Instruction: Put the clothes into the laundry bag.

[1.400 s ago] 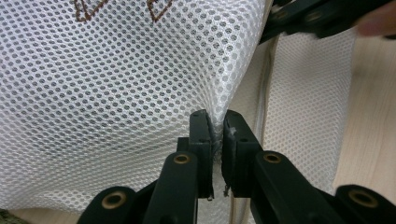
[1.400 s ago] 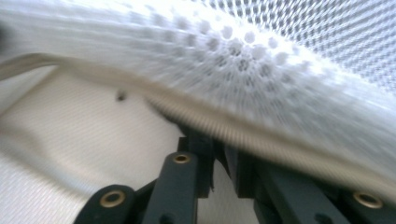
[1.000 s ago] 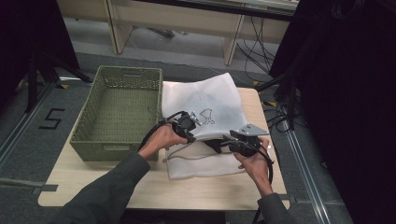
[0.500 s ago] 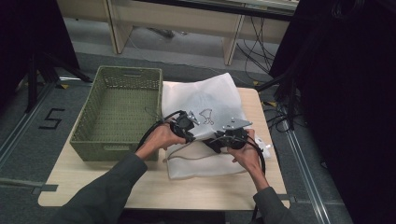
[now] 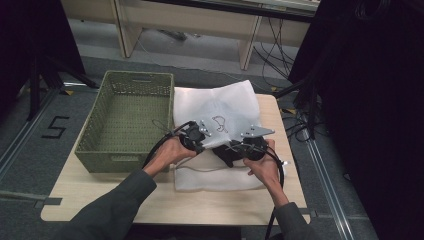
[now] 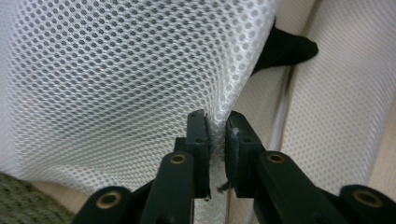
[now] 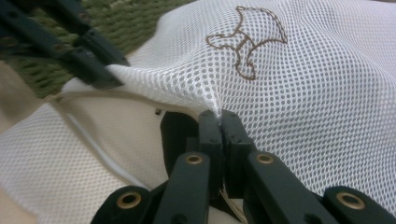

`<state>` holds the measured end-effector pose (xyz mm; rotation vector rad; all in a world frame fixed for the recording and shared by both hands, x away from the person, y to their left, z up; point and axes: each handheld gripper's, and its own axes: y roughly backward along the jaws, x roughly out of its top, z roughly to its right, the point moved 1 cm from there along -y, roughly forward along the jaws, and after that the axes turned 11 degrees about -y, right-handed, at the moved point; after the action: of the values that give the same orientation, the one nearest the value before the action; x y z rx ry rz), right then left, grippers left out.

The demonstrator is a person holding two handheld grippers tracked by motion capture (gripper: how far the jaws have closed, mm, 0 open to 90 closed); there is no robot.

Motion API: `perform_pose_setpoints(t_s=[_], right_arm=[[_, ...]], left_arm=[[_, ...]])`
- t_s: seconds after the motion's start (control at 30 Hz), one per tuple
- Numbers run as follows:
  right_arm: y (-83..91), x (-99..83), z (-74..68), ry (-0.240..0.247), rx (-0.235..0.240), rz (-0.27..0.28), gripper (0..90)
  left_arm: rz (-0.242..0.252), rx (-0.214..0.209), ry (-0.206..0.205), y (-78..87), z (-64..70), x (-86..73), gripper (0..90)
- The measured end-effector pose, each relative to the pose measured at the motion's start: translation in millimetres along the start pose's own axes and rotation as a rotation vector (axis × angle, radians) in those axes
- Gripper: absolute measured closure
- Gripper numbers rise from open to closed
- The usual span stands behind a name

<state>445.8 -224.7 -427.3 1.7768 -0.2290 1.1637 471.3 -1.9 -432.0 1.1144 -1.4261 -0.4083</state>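
Two tongs are at work on one white mesh laundry bag (image 5: 220,107), which lies on the table (image 5: 150,200) just right of the green woven basket (image 5: 125,117). The left tongs (image 6: 215,128) are pinched nearly closed on a fold of the mesh at the bag's edge, and the right tongs (image 7: 219,122) are clamped tight on the upper layer a little to the right of them, just near of the brown stitched emblem (image 7: 246,39). In the high view both tools sit close together at the middle of the bag, the left tongs (image 5: 196,136) toward the basket side and the right tongs (image 5: 235,147) beside them, with something dark (image 5: 227,152) lying under the lifted cloth between the grips. The right gripper view shows the same dark shape (image 7: 180,133) in the gap under the raised layer, and a white drawstring (image 7: 100,156) trailing across the lower layer.

Judging from this, the step in hand is holding the bag's mouth open. To do it well, both grips should hold only the top layer, so the lower layer stays flat on the table. Lifting and drawing the two tools gently apart, evenly, would widen the opening without letting the mesh slip from the narrow pinch. Keep the drawstring clear of the grips, and avoid tugging toward the basket, which could drag the whole bag.
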Motion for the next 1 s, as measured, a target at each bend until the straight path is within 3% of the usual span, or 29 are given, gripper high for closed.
perform_pose_setpoints(t_s=[0.17, 0.3, 0.37, 0.47, 0.5, 0.6, 0.67, 0.73, 0.77, 0.83, 0.9, 0.93, 0.97, 1.0], right_arm=[[6.4, -3.2, -7.2, 0.008, 0.03, -0.013, 89.6], [8.3, -7.5, -13.8, -0.002, 0.049, 0.008, 88.8], [10.5, -8.6, -15.9, -0.009, 0.06, -0.012, 88.1], [14.2, -8.3, -15.9, -0.013, 0.059, -0.002, 80.8], [16.0, -8.2, -16.5, -0.035, 0.048, 0.018, 79.2], [28.1, -7.1, -22.1, -0.031, 0.034, 0.052, 78.1], [35.4, -8.4, -29.2, -0.023, 0.062, 0.06, 78.8], [35.2, -14.5, -40.4, 0.0, 0.109, 0.002, 83.2], [27.8, -20.6, -46.6, 0.031, 0.123, -0.029, 86.0], [11.7, -28.1, -49.0, 0.079, 0.126, -0.102, 88.8], [-9.6, -37.4, -46.9, 0.09, 0.115, -0.15, 90.0], [-21.5, -42.5, -45.1, 0.088, 0.1, -0.16, 90.0], [-31.1, -46.8, -42.5, 0.089, 0.072, -0.187, 90.0], [-39.4, -50.3, -38.2, 0.106, 0.032, -0.203, 90.0]], left_arm=[[0.01, 0.007, 0.002, 12.3, -2.0, -2.1, 85.7], [0.022, 0.014, -0.009, 22.2, -4.2, -1.0, 86.2], [0.038, 0.018, -0.02, 27.3, -6.7, 0.5, 86.3], [0.039, 0.023, -0.017, 30.5, -7.7, 1.7, 86.3], [0.037, 0.024, -0.031, 30.9, -8.8, 1.9, 86.2], [0.041, 0.023, -0.021, 30.6, -9.1, 2.1, 86.1], [0.044, 0.023, -0.015, 30.7, -9.9, 2.1, 86.0], [0.045, 0.021, -0.011, 32.0, -10.4, 2.5, 86.0], [0.043, 0.022, -0.025, 32.7, -11.3, 2.9, 86.0], [0.046, 0.025, -0.017, 32.9, -10.9, 3.3, 86.0], [0.047, 0.021, -0.017, 34.2, -11.4, 4.4, 86.0], [0.05, 0.018, -0.012, 34.2, -10.9, 4.8, 86.0], [0.041, 0.018, -0.034, 34.9, -11.8, 5.1, 86.0], [0.052, 0.019, -0.02, 34.1, -10.5, 5.5, 86.0]])
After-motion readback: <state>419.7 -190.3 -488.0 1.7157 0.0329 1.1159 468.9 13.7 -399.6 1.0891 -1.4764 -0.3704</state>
